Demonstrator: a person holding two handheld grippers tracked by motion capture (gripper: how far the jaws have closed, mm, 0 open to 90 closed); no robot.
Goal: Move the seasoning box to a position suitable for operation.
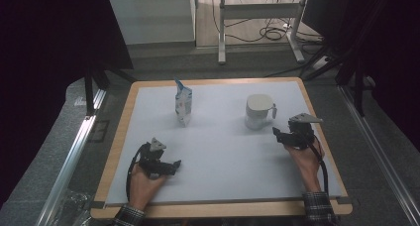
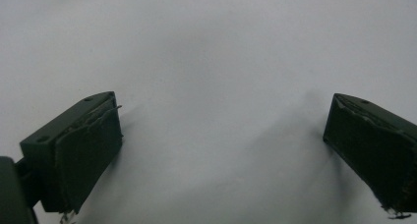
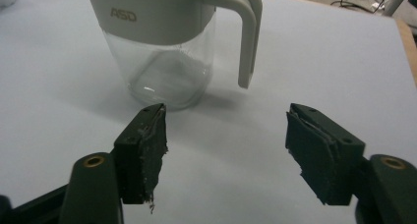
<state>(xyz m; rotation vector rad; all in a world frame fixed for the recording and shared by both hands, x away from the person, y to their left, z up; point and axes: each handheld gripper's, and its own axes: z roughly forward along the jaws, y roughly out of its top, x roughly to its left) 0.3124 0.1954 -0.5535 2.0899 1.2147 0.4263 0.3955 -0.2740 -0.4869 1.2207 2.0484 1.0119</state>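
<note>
Approach stage, probably: right gripper [image 3: 226,153] gaping beside jug [image 3: 167,42] near bench [image 1: 218,151] right edge, left gripper [image 2: 221,150] gaping, empty, near front; next, closing on handle [image 3: 246,37].

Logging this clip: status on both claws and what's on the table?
Left claw open, empty, over bare mat. Right claw open, facing the jug, not touching. Pouch upright at far left. Nothing between right claw and jug.
</note>
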